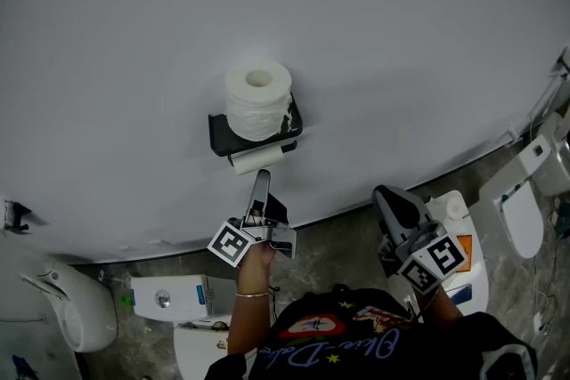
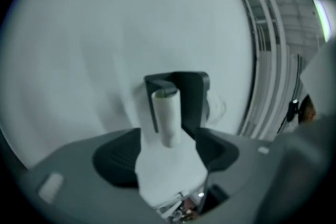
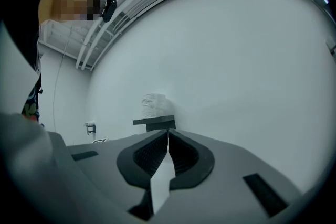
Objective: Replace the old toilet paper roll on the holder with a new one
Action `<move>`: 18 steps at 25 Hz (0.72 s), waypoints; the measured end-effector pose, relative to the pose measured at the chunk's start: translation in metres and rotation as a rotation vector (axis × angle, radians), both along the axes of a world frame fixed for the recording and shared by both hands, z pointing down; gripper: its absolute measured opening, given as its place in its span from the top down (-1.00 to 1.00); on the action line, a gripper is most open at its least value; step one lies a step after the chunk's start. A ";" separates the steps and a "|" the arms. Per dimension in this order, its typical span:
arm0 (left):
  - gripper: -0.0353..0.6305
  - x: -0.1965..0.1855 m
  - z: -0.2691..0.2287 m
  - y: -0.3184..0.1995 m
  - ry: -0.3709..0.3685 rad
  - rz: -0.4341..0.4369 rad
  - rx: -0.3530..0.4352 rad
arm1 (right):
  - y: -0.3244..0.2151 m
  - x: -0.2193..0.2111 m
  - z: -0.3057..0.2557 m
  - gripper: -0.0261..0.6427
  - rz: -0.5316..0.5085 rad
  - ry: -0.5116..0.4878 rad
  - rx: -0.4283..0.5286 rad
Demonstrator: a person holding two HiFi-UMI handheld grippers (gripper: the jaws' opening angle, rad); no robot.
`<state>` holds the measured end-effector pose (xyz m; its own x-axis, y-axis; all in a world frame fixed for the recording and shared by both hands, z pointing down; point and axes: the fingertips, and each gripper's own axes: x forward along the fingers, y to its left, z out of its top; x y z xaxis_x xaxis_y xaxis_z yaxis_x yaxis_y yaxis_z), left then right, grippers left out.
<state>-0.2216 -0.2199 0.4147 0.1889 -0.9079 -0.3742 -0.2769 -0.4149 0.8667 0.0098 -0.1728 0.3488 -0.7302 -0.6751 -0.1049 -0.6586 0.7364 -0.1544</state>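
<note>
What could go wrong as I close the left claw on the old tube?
1. The full roll stands on end on top of the holder, right above the old tube. A tug on the tube may shake it off.
2. The left claw is open, with its pads not yet on the tube. Closing off-centre may only clip its end.

A plain white wall [image 1: 125,49] meets a mottled grey floor [image 1: 343,231] where white toilets [image 1: 521,218] stand.
</note>
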 end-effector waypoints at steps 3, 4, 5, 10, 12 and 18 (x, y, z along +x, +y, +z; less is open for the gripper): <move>-0.04 -0.014 -0.002 -0.011 0.062 -0.041 0.018 | -0.007 -0.001 0.005 0.88 0.010 0.013 -0.013; -0.04 -0.017 -0.004 -0.015 0.072 -0.050 0.025 | -0.009 -0.001 0.006 0.88 0.015 0.015 -0.017; -0.04 -0.019 -0.005 -0.019 0.077 -0.056 0.029 | -0.011 -0.001 0.007 0.88 0.018 0.014 -0.020; 0.19 -0.021 -0.011 -0.029 0.094 -0.061 0.052 | -0.020 -0.002 0.010 0.88 0.030 0.014 -0.034; 0.41 -0.020 -0.015 -0.028 0.090 -0.062 0.071 | -0.023 -0.001 0.010 0.88 0.040 0.012 -0.039; 0.42 -0.002 -0.017 -0.034 0.068 -0.007 0.087 | -0.027 0.008 0.013 0.88 0.075 0.006 -0.054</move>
